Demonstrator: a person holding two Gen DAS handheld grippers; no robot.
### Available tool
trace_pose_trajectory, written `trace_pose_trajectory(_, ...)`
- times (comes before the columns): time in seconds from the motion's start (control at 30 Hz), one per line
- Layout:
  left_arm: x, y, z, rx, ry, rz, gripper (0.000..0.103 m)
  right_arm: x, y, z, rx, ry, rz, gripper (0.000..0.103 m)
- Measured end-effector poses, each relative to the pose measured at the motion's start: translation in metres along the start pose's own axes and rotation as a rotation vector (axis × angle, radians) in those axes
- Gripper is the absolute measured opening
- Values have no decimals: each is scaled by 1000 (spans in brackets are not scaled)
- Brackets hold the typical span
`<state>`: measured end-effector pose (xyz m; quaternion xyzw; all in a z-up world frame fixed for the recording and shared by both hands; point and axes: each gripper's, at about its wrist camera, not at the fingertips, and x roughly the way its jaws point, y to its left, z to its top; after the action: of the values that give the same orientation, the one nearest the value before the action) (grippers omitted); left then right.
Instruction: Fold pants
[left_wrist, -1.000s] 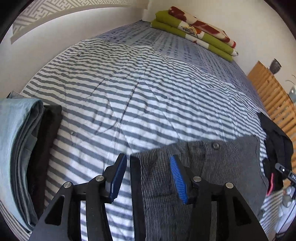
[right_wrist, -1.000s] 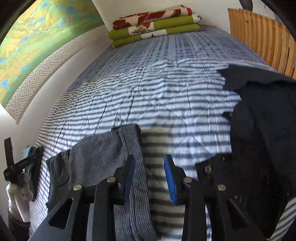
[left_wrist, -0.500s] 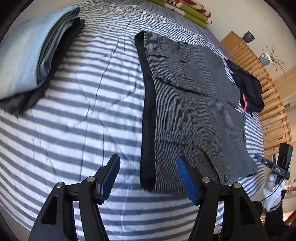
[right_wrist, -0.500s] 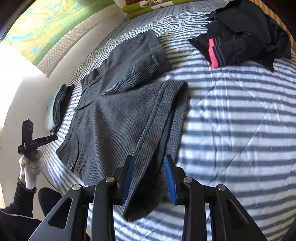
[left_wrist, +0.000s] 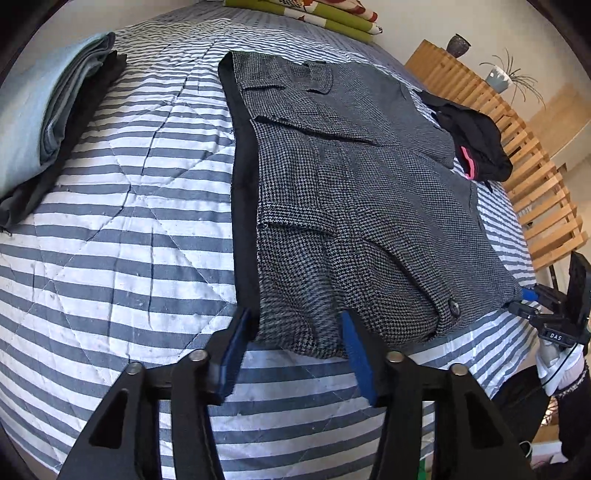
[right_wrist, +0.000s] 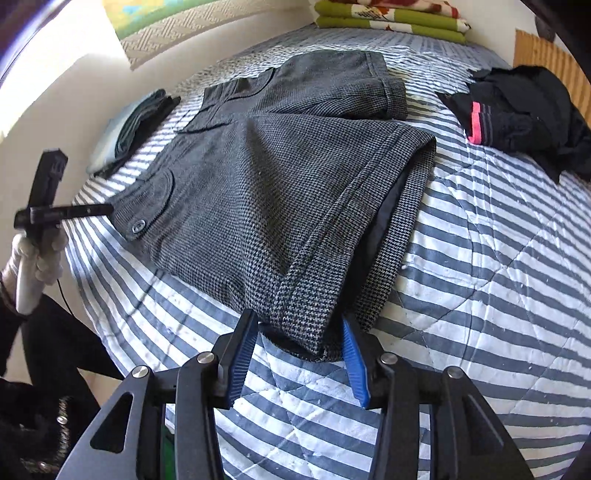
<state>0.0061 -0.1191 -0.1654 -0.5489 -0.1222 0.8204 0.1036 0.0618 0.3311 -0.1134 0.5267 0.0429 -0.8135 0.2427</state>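
Observation:
Grey houndstooth shorts (left_wrist: 351, 192) lie spread flat on the striped bed, waistband with black lining toward the left wrist view. My left gripper (left_wrist: 295, 332) is open, its blue pads either side of the near waistband corner, close to the cloth. In the right wrist view the same shorts (right_wrist: 266, 184) show their cuffed leg hem nearest. My right gripper (right_wrist: 301, 339) is open with the near hem corner lying between its pads. The other gripper, held in a white-gloved hand (right_wrist: 33, 254), shows at the left.
A folded stack of light blue and black garments (left_wrist: 48, 122) sits at the left of the striped quilt (left_wrist: 122, 236). A black garment with a pink stripe (right_wrist: 517, 114) lies to the right. Folded green and red blankets (right_wrist: 391, 18) lie at the far end; wooden slats (left_wrist: 517, 155) border the right.
Both grippers have dropped and moved in toward the near edges of the shorts. The waistband corner and hem corner now sit between the open pads.

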Motion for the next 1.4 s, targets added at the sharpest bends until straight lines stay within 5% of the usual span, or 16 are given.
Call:
trace_pose_trajectory(0.13,-1,-3,1,21,26,-8,25,10,11,-1,-90,8,-43,38)
trace_pose_trajectory(0.23,-27,-9,10,-8,8,-32,19,14,17,3,-132,34,-72,18)
trace_pose_trajectory(0.47,-107,-37,23,79,-28,-20,19,-74,22,23,-102,-92,34,14)
trace_pose_trajectory(0.57,-87,-34,12,90,80,-9,29,-85,31,20,-135,-89,18,14)
trace_pose_trajectory(0.67,-57,-15,-2,34,178,9,32,-46,30,7,-119,45,6,17)
trace_pose_trajectory(0.77,-54,0,2,-10,148,9,32,-16,21,-8,-109,160,6,18)
trace_pose_trajectory(0.87,-56,9,28,-40,90,11,32,-24,8,-5,-59,127,69,20)
trace_pose_trajectory(1.0,-40,13,78,-85,22,6,59,-42,-17,15,35,48,150,35)
trace_pose_trajectory(1.23,35,28,143,-182,60,3,59,-21,-19,15,47,125,212,36)
trace_pose_trajectory(1.27,40,29,144,-187,62,19,54,-18,-16,12,16,142,189,36)
trace_pose_trajectory(1.3,45,30,146,-192,65,17,31,-16,-12,7,-6,158,180,36)
trace_pose_trajectory(1.33,49,30,146,-196,69,11,20,-15,-10,2,-16,171,172,36)
trace_pose_trajectory(1.4,49,29,146,-189,53,47,5,-18,-13,-3,-23,177,170,36)
